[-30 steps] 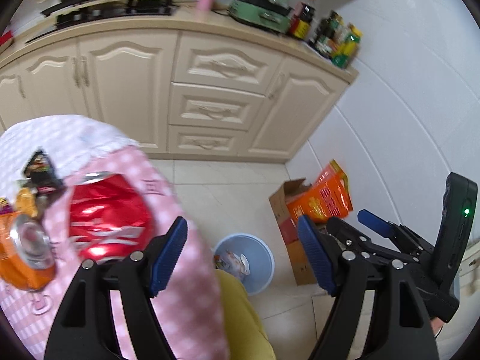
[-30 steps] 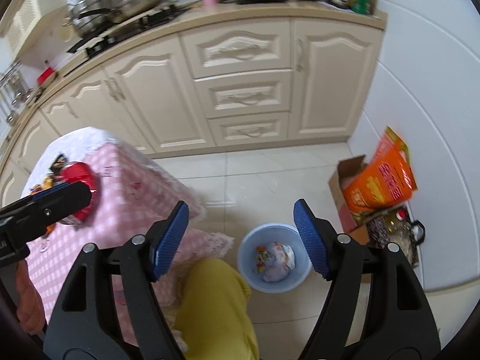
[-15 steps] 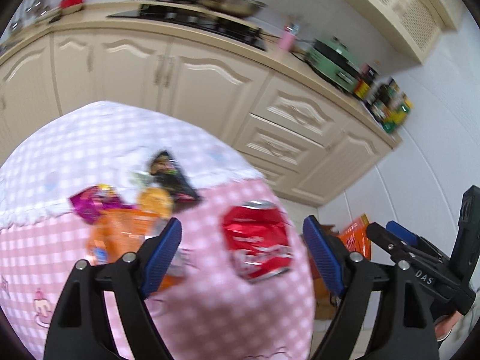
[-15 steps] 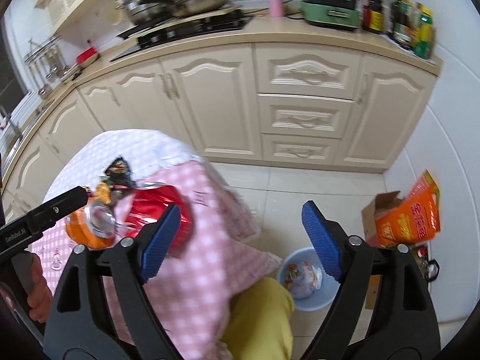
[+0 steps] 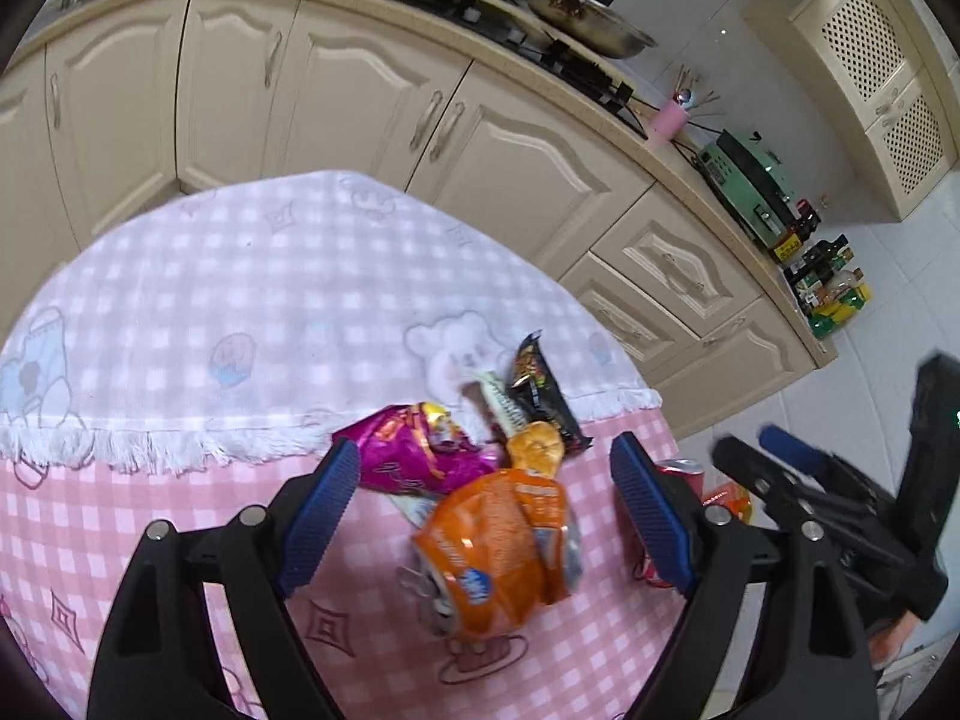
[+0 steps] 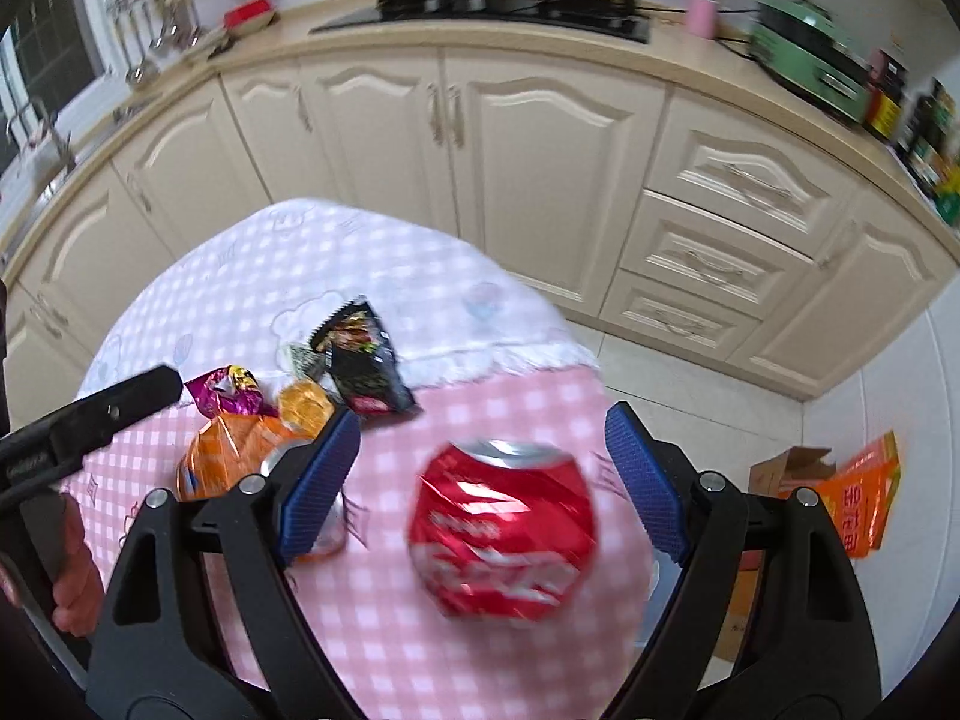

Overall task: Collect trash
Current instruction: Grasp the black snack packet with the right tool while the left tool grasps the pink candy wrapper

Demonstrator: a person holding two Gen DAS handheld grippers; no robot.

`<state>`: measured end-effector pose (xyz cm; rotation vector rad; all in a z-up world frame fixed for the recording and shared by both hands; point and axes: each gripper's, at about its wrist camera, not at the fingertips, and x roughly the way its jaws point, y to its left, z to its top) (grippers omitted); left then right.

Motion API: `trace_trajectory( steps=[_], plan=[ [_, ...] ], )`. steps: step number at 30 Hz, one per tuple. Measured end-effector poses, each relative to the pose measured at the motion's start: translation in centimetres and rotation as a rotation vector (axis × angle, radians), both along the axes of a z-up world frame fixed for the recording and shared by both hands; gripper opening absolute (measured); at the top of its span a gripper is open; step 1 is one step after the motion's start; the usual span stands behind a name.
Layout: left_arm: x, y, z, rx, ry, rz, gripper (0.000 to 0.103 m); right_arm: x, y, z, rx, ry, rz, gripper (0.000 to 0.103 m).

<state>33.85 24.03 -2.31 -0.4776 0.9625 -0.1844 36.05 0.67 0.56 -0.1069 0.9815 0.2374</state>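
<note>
On the pink checked tablecloth (image 5: 180, 300) lies a small heap of trash. In the left wrist view a crushed orange can (image 5: 498, 552) lies below my open left gripper (image 5: 486, 480), between its fingers and untouched. Just beyond it are a magenta wrapper (image 5: 414, 456), a small orange packet (image 5: 537, 447) and a black wrapper (image 5: 540, 390). In the right wrist view a crushed red can (image 6: 504, 531) lies between the fingers of my open right gripper (image 6: 483, 438), clear of both pads. The left gripper's right finger hides most of the red can (image 5: 678, 471).
Cream cabinets (image 6: 540, 150) and a counter with a stove and pans run behind the table. A cardboard box with an orange bag (image 6: 864, 498) stands on the tiled floor at the right. The table's right edge drops off just past the red can.
Both views have swung from the floor and the blue bin onto the table top. The trash heap now lies between the fingers, and both pairs of jaws stand a little wider.
</note>
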Motion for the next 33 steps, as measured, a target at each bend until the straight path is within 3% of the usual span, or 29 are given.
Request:
trace_trajectory(
  steps=[9, 16, 21, 24, 26, 29, 32, 33],
  plan=[
    [0.7, 2.9, -3.1, -0.118, 0.058, -0.008, 0.084, 4.4, 6.1, -3.9, -0.067, 0.097, 0.042, 0.083],
    [1.8, 2.9, -5.1, -0.141, 0.109, -0.026, 0.084, 7.1, 8.0, -6.8, -0.087, 0.174, 0.034, 0.083],
    [2.4, 2.1, -5.9, -0.121, 0.138, -0.044, 0.085, 8.4, 8.0, -8.6, -0.035, 0.249, 0.013, 0.081],
    [2.7, 1.7, -6.3, -0.091, 0.14, -0.017, 0.085, 8.6, 8.2, -8.7, -0.058, 0.218, 0.009, 0.071],
    [2.9, 1.4, -6.3, -0.072, 0.131, -0.014, 0.085, 8.6, 8.4, -8.5, -0.078, 0.19, 0.013, 0.05],
    [2.9, 1.3, -6.4, -0.066, 0.113, 0.006, 0.085, 8.7, 8.7, -8.4, -0.072, 0.194, 0.024, 0.037],
    [3.2, 0.9, -6.3, -0.046, 0.103, 0.008, 0.084, 8.2, 9.1, -8.2, -0.076, 0.167, 0.049, 0.032],
    [3.3, 0.8, -6.3, -0.033, 0.1, 0.013, 0.077, 7.8, 9.2, -8.1, -0.08, 0.16, 0.054, 0.032]
  ],
)
